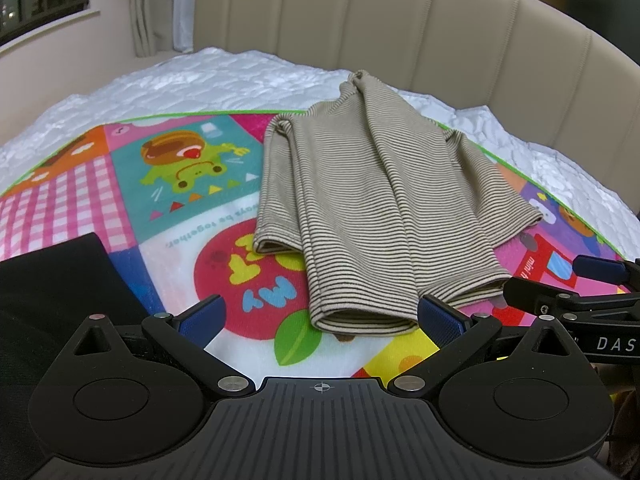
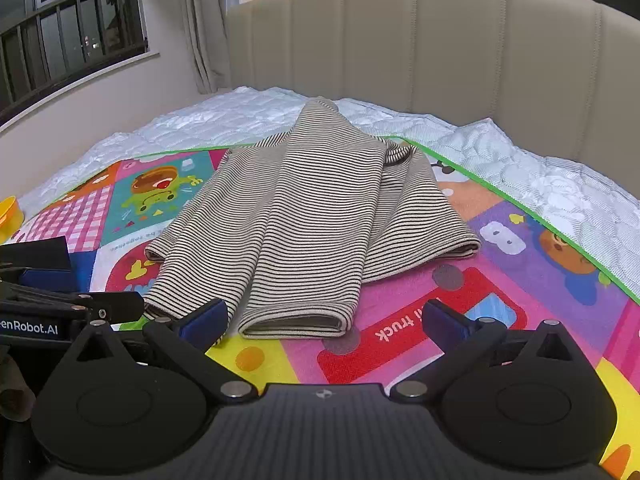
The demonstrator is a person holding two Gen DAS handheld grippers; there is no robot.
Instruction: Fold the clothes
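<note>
Hovering both sets of tongs low over the near edge of the brightly printed cartoon play mat (image 1: 168, 216), I am judging that I am sitting between folds: the beige knit garment with thin dark stripes (image 1: 360, 200) is already lying folded lengthwise into a long narrow stack on the mat, which is spread over the white quilted bed cover (image 1: 180, 80) in front of the tan padded headboard (image 1: 400, 20). My left tongs (image 1: 320, 320) are standing spread wide and holding nothing, with the garment's near hem lying just ahead of and between the fingers, closer to the right one. My right tongs (image 2: 322, 320) are likewise spread and empty, the hem lying just ahead and toward the left finger. I am reckoning the next move is calling for pinching the near hem at its two corners, one per tongs, and carrying it toward the headboard end to halve the length, catching all layers so the stack is not sliding apart.
</note>
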